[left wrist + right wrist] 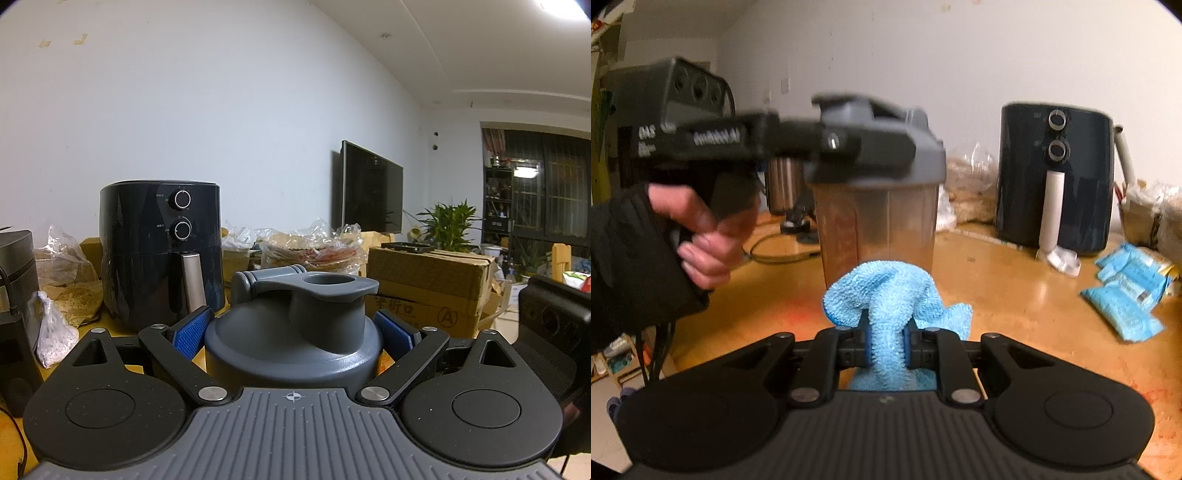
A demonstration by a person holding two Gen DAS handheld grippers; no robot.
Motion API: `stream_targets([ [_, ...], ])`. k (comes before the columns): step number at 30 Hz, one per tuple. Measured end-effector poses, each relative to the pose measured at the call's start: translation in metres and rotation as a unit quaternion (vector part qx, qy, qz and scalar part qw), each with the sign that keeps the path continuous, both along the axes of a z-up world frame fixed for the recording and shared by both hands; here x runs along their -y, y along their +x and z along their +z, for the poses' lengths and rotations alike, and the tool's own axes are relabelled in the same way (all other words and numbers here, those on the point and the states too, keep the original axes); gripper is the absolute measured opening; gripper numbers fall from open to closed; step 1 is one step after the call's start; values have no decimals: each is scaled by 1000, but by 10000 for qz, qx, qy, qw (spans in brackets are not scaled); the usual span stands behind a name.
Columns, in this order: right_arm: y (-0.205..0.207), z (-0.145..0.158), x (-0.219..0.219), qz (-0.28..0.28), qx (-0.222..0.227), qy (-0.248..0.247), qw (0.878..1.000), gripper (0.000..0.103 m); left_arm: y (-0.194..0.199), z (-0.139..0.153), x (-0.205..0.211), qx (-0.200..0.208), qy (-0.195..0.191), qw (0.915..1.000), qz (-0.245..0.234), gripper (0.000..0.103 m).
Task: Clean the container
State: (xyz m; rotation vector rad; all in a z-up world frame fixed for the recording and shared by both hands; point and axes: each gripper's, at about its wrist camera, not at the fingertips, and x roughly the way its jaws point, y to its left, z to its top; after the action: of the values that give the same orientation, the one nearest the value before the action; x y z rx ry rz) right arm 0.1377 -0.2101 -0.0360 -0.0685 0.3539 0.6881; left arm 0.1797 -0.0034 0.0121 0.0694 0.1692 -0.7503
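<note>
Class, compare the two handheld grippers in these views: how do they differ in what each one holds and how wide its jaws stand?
The left gripper clamps a rigid grey plastic shaker lid; the right gripper pinches a soft blue microfibre cloth. The left gripper's jaws stand wide apart around the lid, while the right gripper's are nearly closed on the bunched cloth. Both have black arms with blue pads.

Black hand-held gripper [885, 345], blue pads [191, 335], silver pivot screws, ribbed grey body, black sleeve [624, 266].

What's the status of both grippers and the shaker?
Left gripper clamped on shaker lid. Right gripper shut on blue cloth, near shaker wall. Nothing in between.
</note>
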Motion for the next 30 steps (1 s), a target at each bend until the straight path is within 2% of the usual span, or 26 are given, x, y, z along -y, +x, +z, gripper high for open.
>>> stream_targets([
  [17,-18,19,10,-132,874,680,9938,10,-2,-3,-3,-1,4,10000,24,95],
  [30,-23,20,12,-182,943,732,9927,9,-3,-3,-1,16,0,10000,31,95],
])
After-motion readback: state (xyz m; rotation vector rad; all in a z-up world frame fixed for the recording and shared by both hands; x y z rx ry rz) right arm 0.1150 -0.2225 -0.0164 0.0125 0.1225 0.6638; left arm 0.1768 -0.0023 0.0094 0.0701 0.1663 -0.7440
